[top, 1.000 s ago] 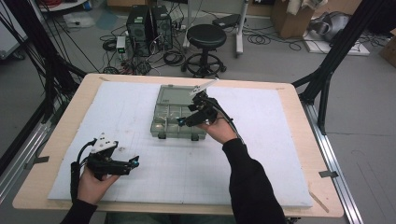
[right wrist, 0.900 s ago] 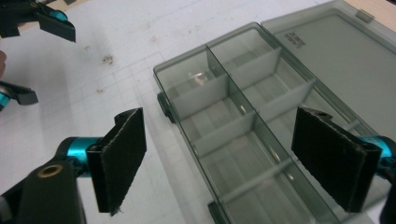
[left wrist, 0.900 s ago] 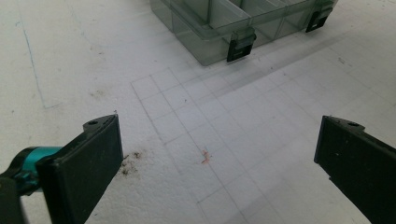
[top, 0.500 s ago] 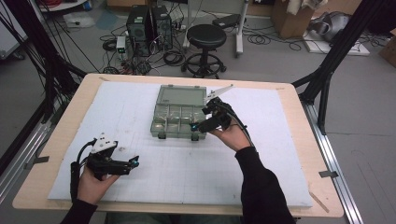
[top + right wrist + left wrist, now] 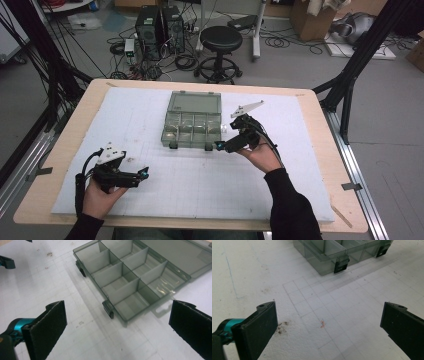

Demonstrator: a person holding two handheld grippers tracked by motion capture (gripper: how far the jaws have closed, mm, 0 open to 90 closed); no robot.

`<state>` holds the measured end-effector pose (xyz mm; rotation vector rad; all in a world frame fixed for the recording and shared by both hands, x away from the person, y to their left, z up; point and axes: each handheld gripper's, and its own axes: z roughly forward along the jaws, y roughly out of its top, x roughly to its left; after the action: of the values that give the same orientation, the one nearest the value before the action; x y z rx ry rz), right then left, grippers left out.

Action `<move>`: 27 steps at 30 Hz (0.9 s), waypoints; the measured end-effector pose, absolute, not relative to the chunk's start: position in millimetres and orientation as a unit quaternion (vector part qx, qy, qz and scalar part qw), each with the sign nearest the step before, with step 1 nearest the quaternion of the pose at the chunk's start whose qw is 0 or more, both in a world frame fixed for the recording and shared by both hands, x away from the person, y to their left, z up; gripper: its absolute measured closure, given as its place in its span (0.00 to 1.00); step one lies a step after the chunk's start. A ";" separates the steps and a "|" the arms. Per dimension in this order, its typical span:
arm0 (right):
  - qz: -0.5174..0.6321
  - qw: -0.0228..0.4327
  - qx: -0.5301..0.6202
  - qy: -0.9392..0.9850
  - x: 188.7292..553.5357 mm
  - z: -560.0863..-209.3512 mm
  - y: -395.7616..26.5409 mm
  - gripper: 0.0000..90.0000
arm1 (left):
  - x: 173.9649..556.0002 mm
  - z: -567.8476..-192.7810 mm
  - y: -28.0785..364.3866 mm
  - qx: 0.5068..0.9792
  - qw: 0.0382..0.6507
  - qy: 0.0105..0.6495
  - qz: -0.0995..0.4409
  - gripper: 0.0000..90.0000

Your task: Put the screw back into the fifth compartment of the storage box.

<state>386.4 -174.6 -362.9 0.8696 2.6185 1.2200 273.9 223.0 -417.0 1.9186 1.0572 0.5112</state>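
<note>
High view: smoky clear plastic compartment box point(image 5: 191, 121) lies open, seemingly empty, at the counter's point(image 5: 320, 165) twelve o'clock; right gripper point(image 5: 223, 146) and left gripper point(image 5: 142, 173) hold fingers spread, gripping nothing—no sorting evident.

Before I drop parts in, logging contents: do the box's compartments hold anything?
No, the compartments of the organizer box look bare in the right gripper view.

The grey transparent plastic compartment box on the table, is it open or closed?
Open. The grey transparent plastic compartment box has its lid folded back flat on the white mat, its divided compartments are exposed, and both black latches hang free.
</note>
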 end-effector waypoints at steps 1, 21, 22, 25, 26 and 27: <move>0.404 0.064 0.289 0.866 385.3 -363.7 -176.5 0.00 | 273.9 -417.1 222.7 0.769 0.432 0.424 0.205 0.02; 0.410 0.081 0.313 0.853 356.3 -381.1 -213.0 0.00 | 272.5 -415.3 221.6 0.768 0.438 0.420 0.204 0.02; 0.412 0.083 0.312 0.852 355.9 -380.8 -213.7 0.00 | 272.6 -415.3 221.7 0.768 0.438 0.420 0.204 0.02; 0.411 0.088 0.313 0.851 352.9 -379.9 -216.1 0.00 | 272.4 -415.0 222.0 0.769 0.438 0.418 0.205 0.02; 0.412 0.090 0.313 0.851 352.1 -380.5 -217.2 0.00 | 272.3 -414.9 222.0 0.769 0.438 0.418 0.205 0.02; 0.412 0.088 0.317 0.850 350.4 -381.7 -218.6 0.00 | 272.4 -414.8 222.0 0.769 0.438 0.417 0.206 0.02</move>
<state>350.4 -218.6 -381.7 0.9437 2.5305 1.2255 272.4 222.0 -414.8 1.9123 1.0369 0.5118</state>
